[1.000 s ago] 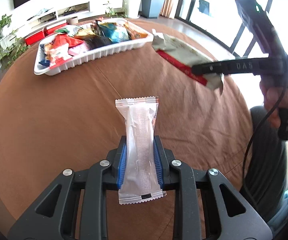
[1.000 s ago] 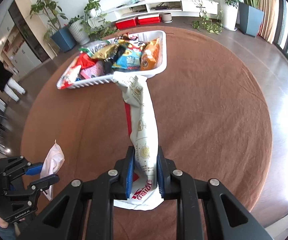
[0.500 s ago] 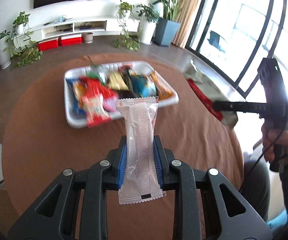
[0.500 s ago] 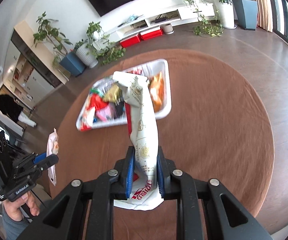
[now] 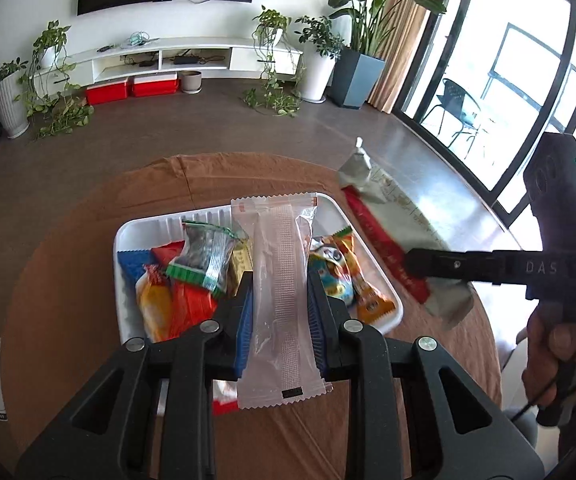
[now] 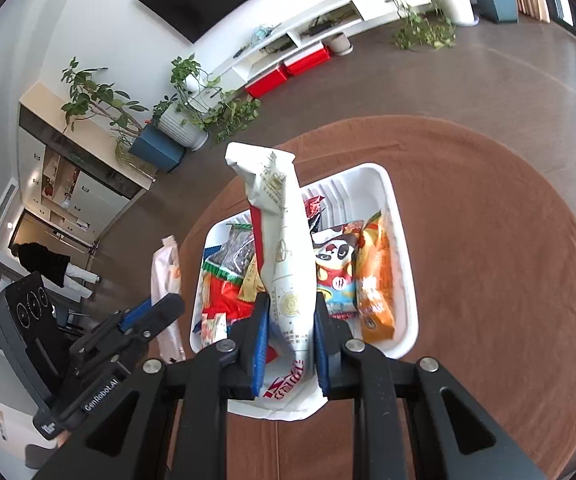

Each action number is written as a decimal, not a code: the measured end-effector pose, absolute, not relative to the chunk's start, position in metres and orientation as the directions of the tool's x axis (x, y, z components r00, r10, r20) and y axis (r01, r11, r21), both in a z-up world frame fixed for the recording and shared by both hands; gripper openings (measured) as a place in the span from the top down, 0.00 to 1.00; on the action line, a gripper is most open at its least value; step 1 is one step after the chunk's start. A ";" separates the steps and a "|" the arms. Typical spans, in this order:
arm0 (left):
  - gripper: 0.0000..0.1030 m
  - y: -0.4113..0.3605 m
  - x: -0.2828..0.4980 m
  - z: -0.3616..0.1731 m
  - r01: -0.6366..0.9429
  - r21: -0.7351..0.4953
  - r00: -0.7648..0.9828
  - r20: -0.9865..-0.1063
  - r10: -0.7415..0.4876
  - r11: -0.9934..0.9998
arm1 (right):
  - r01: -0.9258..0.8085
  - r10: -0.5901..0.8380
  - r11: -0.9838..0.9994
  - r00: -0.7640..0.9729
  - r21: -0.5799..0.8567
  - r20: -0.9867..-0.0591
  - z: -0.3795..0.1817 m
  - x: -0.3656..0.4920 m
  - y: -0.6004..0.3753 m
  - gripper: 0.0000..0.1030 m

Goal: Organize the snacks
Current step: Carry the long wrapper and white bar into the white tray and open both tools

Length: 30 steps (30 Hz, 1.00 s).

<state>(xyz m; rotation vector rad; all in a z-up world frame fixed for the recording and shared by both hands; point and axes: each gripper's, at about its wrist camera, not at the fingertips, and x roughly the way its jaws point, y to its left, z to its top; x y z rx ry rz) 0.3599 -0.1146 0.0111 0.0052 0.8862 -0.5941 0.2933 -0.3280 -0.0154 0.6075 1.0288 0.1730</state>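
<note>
My left gripper (image 5: 280, 292) is shut on a clear wafer packet (image 5: 278, 280) that stands up between its blue pads, held over the white tray (image 5: 124, 236) of mixed snacks. My right gripper (image 6: 288, 312) is shut on a long white and red snack bag (image 6: 284, 248), also above the white tray (image 6: 403, 240). In the left wrist view the right gripper (image 5: 415, 264) and its white and red bag (image 5: 383, 216) hang to the right of the tray. In the right wrist view the left gripper (image 6: 160, 308) holds the clear packet (image 6: 166, 264) left of the tray.
The tray rests on a round table with a brown cloth (image 6: 507, 240). It holds several packets, among them a panda bag (image 6: 335, 268) and an orange bag (image 6: 375, 280). A hand (image 5: 555, 344) grips the right tool. A person (image 6: 48, 264) stands far off on the left.
Both grippers have risen and moved forward over the tray with their packets still held. The tray, far away a second ago, now lies right under both packets.
</note>
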 end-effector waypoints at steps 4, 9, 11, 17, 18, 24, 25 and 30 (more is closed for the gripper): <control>0.78 -0.132 0.376 -0.008 0.478 -0.228 0.473 -0.747 -0.467 0.848 | 0.165 0.422 0.814 0.490 0.557 -0.763 -0.035 0.318 -0.323 0.79; 0.78 -0.138 0.397 -0.035 0.448 -0.222 0.462 -0.772 -0.437 0.866 | 0.177 0.427 0.813 0.465 0.554 -0.776 -0.053 0.332 -0.315 0.79; 0.78 -0.139 0.402 -0.042 0.442 -0.219 0.459 -0.778 -0.429 0.870 | 0.175 0.426 0.816 0.463 0.552 -0.777 -0.056 0.336 -0.313 0.79; 0.76 -0.143 0.416 -0.058 0.436 -0.216 0.455 -0.784 -0.422 0.873 | 0.176 0.432 0.820 0.434 0.545 -0.790 -0.071 0.349 -0.306 0.78; 0.76 -0.144 0.417 -0.060 0.437 -0.217 0.455 -0.784 -0.422 0.873 | 0.173 0.437 0.818 0.433 0.548 -0.789 -0.072 0.350 -0.306 0.78; 0.72 -0.145 0.426 -0.068 0.422 -0.210 0.453 -0.794 -0.405 0.882 | 0.164 0.432 0.826 0.432 0.540 -0.792 -0.078 0.355 -0.301 0.75; 0.70 -0.145 0.428 -0.069 0.420 -0.209 0.453 -0.795 -0.404 0.883 | 0.164 0.429 0.827 0.433 0.537 -0.793 -0.078 0.355 -0.300 0.75; 0.59 -0.144 0.429 -0.069 0.420 -0.218 0.457 -0.787 -0.413 0.881 | 0.157 0.421 0.835 0.436 0.528 -0.795 -0.076 0.354 -0.297 0.74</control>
